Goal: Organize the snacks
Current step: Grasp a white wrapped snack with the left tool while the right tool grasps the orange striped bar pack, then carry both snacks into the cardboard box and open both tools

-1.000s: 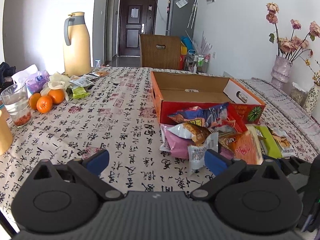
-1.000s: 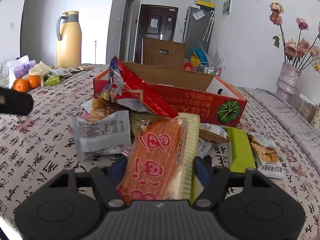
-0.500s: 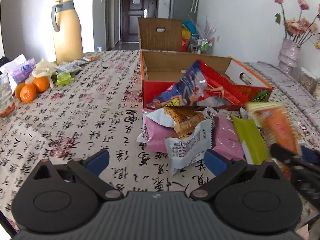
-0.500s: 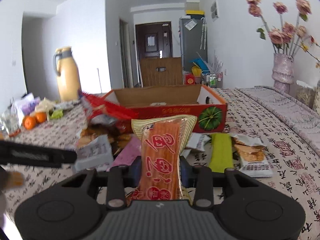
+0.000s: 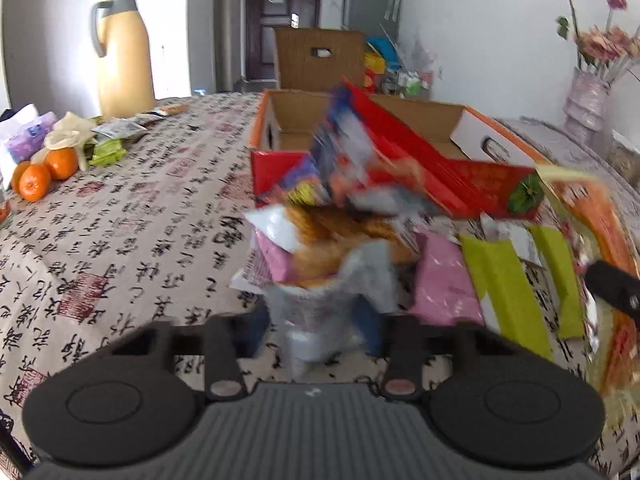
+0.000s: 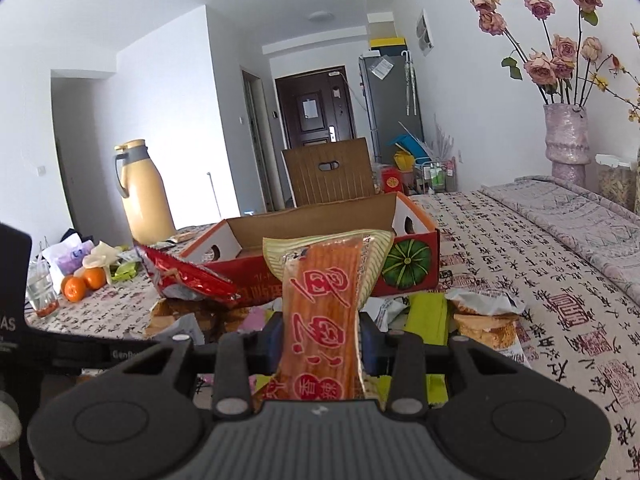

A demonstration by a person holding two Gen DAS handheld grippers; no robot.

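My right gripper (image 6: 320,338) is shut on an orange snack packet (image 6: 320,304) with red characters and holds it upright above the table, in front of the open red cardboard box (image 6: 412,256). My left gripper (image 5: 314,326) is shut on a whitish clear snack packet (image 5: 320,304) at the near edge of the snack pile (image 5: 360,216). The view is blurred. The box (image 5: 472,184) stands just behind the pile. Pink (image 5: 444,276) and green (image 5: 500,280) packets lie to the right. The orange packet (image 5: 592,204) shows at the far right.
A yellow thermos jug (image 5: 122,48) stands at the back left. Oranges (image 5: 44,170) and small packets (image 5: 116,136) lie at the left. A vase of dried roses (image 6: 566,136) stands at the right. A brown wicker chair back (image 6: 332,172) rises behind the box.
My left gripper has moved forward to the pile and closed on the whitish packet. My right gripper has lifted the orange packet higher.
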